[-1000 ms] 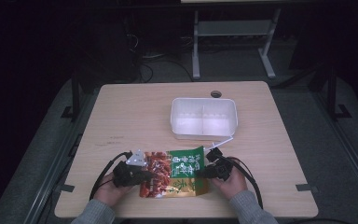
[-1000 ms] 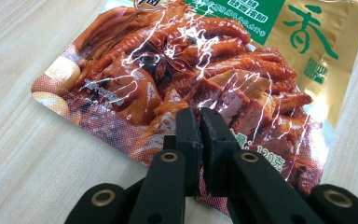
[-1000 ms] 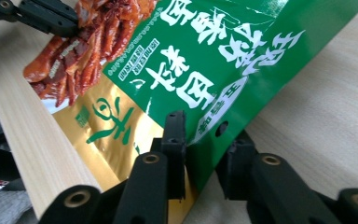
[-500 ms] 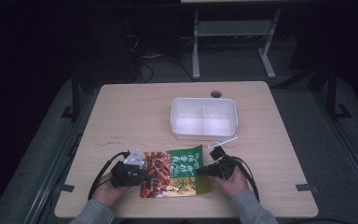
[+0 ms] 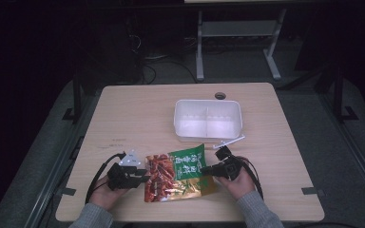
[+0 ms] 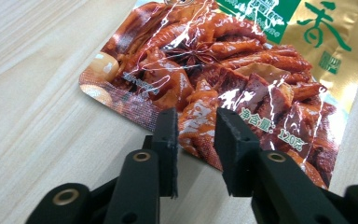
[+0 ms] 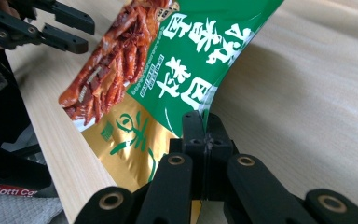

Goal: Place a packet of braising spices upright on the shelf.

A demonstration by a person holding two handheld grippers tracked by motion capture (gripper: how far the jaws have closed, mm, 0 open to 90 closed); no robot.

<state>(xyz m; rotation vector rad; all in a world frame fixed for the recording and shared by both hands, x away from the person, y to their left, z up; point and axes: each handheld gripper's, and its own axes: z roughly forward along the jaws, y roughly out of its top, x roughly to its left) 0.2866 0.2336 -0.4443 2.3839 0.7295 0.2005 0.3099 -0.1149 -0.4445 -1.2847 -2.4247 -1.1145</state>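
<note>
Right tongs (image 7: 204, 122) clamp the snack packet (image 5: 180, 172) — left tongs (image 6: 196, 135), just opening, stand apart.

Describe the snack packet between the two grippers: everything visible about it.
The snack packet is a flat, glossy foil pouch printed with red braised food, a green panel of white characters and gold areas. It lies near the table's front edge. The right gripper pinches its edge, lifting that side. The left gripper's jaws, just opening, stand apart at its other end.

Surface: light wooden rectangular table (image 5: 138, 118), mid-frame.
Upper right: white rectangular plastic tray (image 5: 208, 120).
Lower centre: glossy red, green and gold snack packet (image 5: 178, 173).
</note>
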